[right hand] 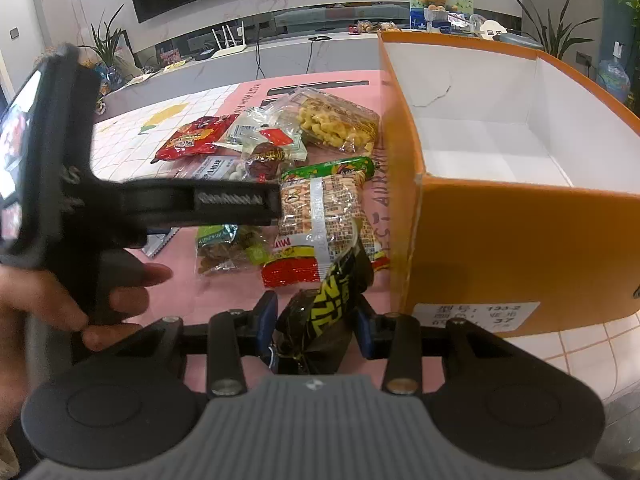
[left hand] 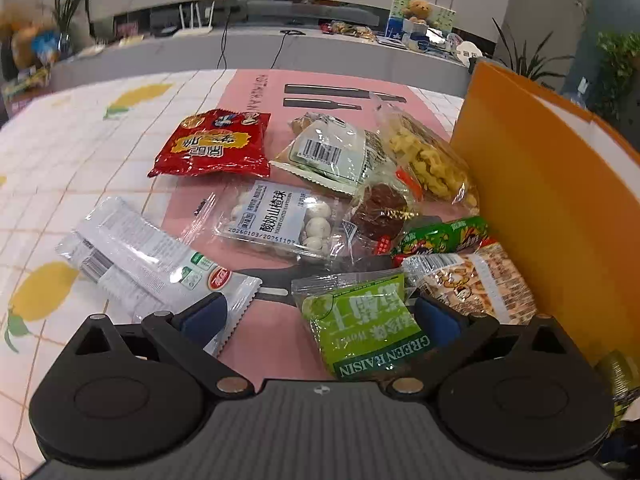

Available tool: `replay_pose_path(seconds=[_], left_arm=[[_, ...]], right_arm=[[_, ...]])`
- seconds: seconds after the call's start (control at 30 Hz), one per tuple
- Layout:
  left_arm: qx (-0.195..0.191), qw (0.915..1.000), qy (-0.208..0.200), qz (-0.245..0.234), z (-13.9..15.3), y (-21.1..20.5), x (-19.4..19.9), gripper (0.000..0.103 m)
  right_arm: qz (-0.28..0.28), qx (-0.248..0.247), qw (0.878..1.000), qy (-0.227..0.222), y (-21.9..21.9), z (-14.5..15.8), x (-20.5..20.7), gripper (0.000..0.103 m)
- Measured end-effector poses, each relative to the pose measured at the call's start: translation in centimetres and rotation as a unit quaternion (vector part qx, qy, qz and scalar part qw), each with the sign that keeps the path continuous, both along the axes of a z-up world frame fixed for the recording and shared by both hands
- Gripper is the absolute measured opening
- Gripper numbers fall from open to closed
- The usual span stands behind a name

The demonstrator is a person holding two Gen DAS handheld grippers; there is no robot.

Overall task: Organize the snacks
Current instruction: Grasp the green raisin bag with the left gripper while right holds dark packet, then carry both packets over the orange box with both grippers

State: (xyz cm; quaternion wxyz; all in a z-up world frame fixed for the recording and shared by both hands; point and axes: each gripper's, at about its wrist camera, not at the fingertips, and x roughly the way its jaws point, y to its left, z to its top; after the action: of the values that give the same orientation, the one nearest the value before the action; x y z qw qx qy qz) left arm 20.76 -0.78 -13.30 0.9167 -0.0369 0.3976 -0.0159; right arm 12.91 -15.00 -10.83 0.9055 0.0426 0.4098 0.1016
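Snacks are lying in a loose heap on the pink mat [left hand: 276, 340], just left of the orange box [right hand: 500, 248]. Right gripper [right hand: 316, 324] is pinching a black-and-yellow packet [right hand: 320, 320] between its blue pads, close to the box's near corner. Left gripper [left hand: 320, 316] is hovering with fingers spread wide, the green raisin bag [left hand: 364, 328] lying between them, a white packet [left hand: 152, 260] beside it.
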Motion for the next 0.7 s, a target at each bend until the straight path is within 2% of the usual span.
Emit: replay_pose_path(seconds=[0.1,0.13,0.17,0.2,0.27,0.37,0.57,0.7], left_arm=[[0.006,0.9999,0.006,-0.012,0.0,-0.2,0.0,0.103],[0.001,0.9999,0.004,-0.013,0.3,-0.1,-0.2,0.1],[-0.012,0.9997,0.004,-0.02,0.5,0.1,-0.5,0.07],[-0.009,0.9998,0.006,-0.018,0.8,0.0,-0.6,0.058],[-0.006,0.9999,0.016,-0.001,1.0,0.2,-0.8,0.056],[-0.028,0.9995,0.015,-0.002,1.0,1.0,-1.1,0.053],[-0.086,0.9955,0.04,-0.003,1.6,2.9,-1.7,0.052],[-0.091,0.9954,0.031,-0.004,2.0,3.7,-2.1,0.052]], right_arm=[[-0.001,-0.001,1.0,0.0,0.0,0.0,0.0,0.039],[-0.001,-0.001,1.0,0.0,0.1,0.0,0.0,0.039],[-0.001,-0.001,1.0,-0.001,0.1,0.0,0.0,0.039],[-0.001,-0.002,1.0,-0.001,0.1,0.0,0.0,0.039],[0.0,-0.005,1.0,-0.003,0.2,0.0,-0.1,0.039],[0.003,-0.007,1.0,-0.007,0.3,0.2,-0.3,0.039],[0.004,-0.001,1.0,-0.007,0.0,0.5,-0.5,0.038],[0.004,0.003,1.0,-0.007,-0.1,0.6,-0.5,0.038]])
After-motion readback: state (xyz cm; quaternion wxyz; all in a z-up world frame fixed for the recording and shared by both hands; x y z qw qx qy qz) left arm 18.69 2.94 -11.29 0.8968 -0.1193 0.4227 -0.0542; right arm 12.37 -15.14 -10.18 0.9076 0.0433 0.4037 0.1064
